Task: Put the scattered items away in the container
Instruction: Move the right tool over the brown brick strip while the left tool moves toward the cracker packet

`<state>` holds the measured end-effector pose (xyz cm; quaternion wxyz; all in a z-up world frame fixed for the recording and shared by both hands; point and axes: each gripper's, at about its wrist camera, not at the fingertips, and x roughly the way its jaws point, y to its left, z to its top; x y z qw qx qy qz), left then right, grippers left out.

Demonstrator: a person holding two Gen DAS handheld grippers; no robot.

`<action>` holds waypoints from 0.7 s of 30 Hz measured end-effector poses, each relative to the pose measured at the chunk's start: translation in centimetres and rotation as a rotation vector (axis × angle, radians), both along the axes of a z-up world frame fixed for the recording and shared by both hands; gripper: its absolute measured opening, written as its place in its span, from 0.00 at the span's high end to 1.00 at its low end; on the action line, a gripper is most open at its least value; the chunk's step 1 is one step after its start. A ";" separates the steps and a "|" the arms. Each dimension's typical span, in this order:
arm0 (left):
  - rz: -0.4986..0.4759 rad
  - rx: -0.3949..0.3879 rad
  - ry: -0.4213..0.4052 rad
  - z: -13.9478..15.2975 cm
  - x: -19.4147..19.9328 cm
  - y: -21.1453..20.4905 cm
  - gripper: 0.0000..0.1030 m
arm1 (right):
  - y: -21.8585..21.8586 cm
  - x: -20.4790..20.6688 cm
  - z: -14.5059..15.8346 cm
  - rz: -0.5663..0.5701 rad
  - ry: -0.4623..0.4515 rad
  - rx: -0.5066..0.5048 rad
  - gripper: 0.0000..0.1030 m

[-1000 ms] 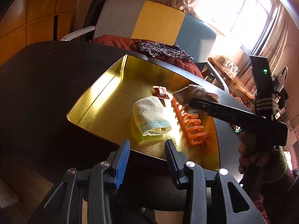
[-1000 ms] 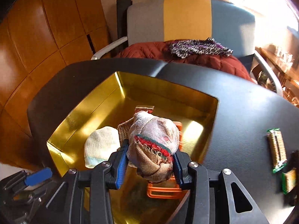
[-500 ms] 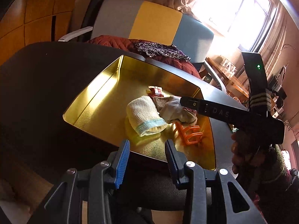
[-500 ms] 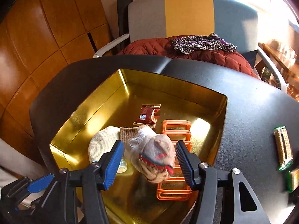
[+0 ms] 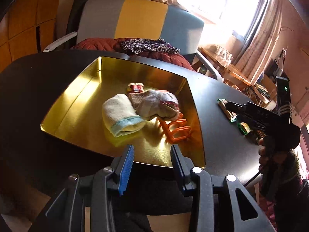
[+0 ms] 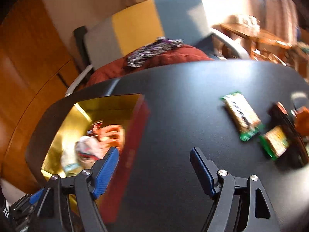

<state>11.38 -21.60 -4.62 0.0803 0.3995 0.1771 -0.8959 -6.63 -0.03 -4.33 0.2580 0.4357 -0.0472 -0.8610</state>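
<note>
Black table (image 5: 222,96), gold tin (image 5: 67,104) (socks (image 5: 154,104) inside), snack bars (image 6: 241,116) beside, right jaws opening empty, left jaws part-open, empty.

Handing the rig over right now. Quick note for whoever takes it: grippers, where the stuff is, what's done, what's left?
Left gripper: part open, empty, hovering at the near rim of the gold container.
Right gripper: jaws opening, nothing between them, over bare table, aimed toward the snack bars.
Done, in the container: cream sock, patterned sock, orange rack, small red packet.
Left on the table: green-wrapped snack bar, a second one beside it, plus a dark item at the right edge, too blurred to identify.
</note>
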 end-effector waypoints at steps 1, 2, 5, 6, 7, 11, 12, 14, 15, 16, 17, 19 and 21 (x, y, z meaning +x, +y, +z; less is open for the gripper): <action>-0.013 -0.005 -0.006 0.0 -0.3 0.5 0.62 | 1.7 0.0 -0.3 -0.033 -0.004 0.000 0.25; -0.028 -0.006 -0.011 0.0 -0.7 0.9 0.62 | 3.5 -0.1 -0.7 -0.066 -0.007 0.000 0.25; -0.075 -0.018 -0.027 0.0 -1.9 2.6 0.61 | 8.3 0.1 -1.8 -0.149 -0.012 0.021 0.25; -0.090 -0.021 -0.032 0.0 -2.1 3.1 0.61 | 10.2 0.4 -2.1 -0.179 -0.013 0.027 0.25; -0.105 -0.024 -0.037 0.0 -2.4 3.6 0.61 | 11.6 0.5 -2.4 -0.202 -0.014 0.031 0.25; -0.178 -0.031 -0.068 -0.4 -3.8 6.1 0.61 | 17.1 0.7 -2.5 -0.253 -0.004 0.025 0.25; -0.196 -0.031 -0.075 -0.6 -4.1 6.7 0.61 | 18.1 0.5 -2.2 -0.255 0.005 0.022 0.25; -0.227 -0.031 -0.091 -0.9 -4.6 7.7 0.61 | 19.4 -0.4 -1.6 -0.251 0.029 0.016 0.24; -0.242 -0.031 -0.098 -1.0 -4.9 8.3 0.61 | 19.8 -1.1 -1.2 -0.245 0.044 0.013 0.23; -0.254 -0.035 -0.100 -1.0 -5.0 8.7 0.61 | 19.8 -2.2 -0.9 -0.235 0.057 0.022 0.23; -0.266 -0.039 -0.102 -1.0 -5.2 9.2 0.61 | 19.7 -3.3 -0.5 -0.224 0.070 0.033 0.22; -0.285 -0.044 -0.106 -1.1 -5.5 9.9 0.61 | 19.1 -5.5 -0.7 -0.199 0.064 0.054 0.22; -0.297 -0.045 -0.110 -1.2 -5.6 10.3 0.61 | 18.4 -7.9 -1.1 -0.179 0.058 0.086 0.22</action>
